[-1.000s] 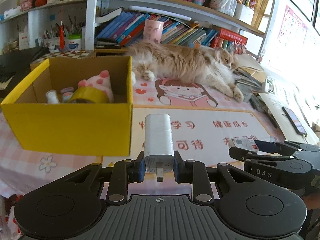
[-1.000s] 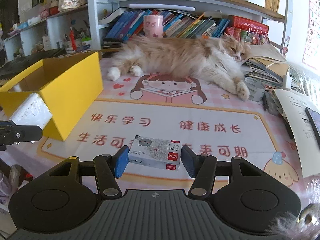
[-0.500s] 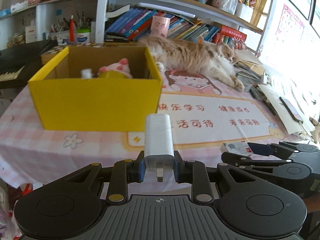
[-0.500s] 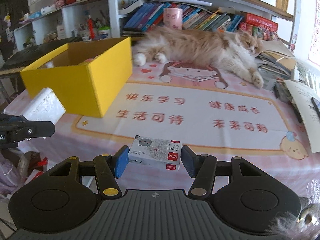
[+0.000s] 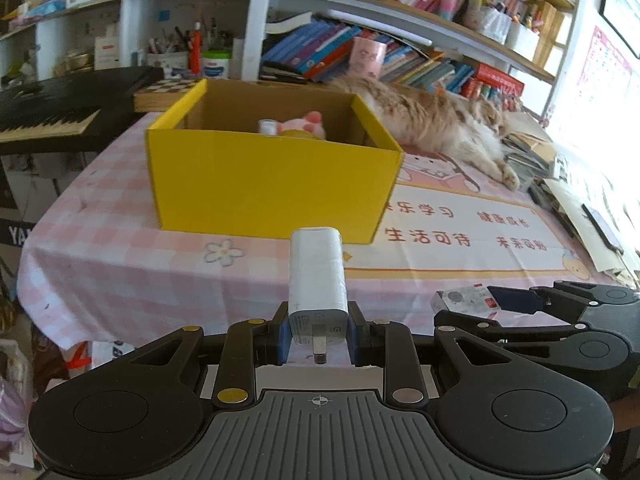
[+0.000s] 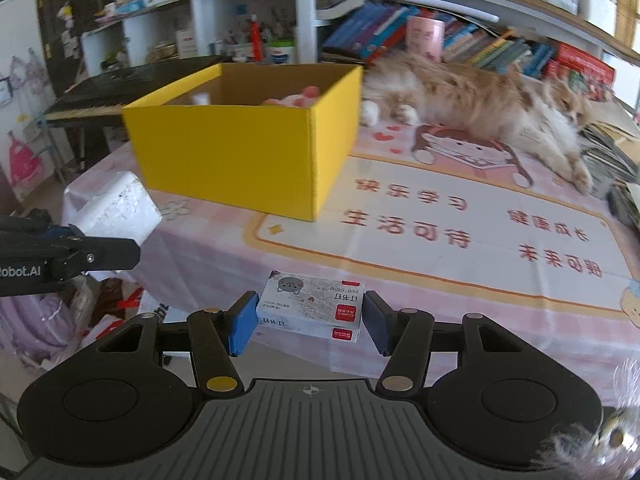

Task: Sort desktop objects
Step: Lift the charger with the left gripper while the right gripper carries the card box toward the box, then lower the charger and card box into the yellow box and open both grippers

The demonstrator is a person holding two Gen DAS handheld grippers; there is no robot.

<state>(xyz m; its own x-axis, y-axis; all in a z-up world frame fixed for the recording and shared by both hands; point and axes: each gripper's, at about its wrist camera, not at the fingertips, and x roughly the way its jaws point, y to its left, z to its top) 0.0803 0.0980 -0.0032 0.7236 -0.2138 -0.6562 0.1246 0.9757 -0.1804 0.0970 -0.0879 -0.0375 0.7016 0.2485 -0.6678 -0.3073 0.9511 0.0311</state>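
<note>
Yellow cardboard box (image 5: 272, 184), brown inside; white charger (image 5: 318, 276); staple box (image 6: 311, 311) grey-white w/ red patches. Tablecloth (image 5: 120, 264) pink-white check, mat (image 6: 460, 216) cream w/ orange border, red lettering. Cat (image 6: 480, 104) orange & white; gripper pads (image 6: 242, 326) blue.

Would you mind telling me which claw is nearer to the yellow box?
Left. The left claw, holding the white charger, faces the yellow box; the right claw, holding the staple box, sits farther right.

The left gripper (image 5: 319, 338) clamped a white charger (image 5: 318, 276), short of the yellow box (image 5: 272, 184); a cat (image 5: 436, 120) lay behind.
</note>
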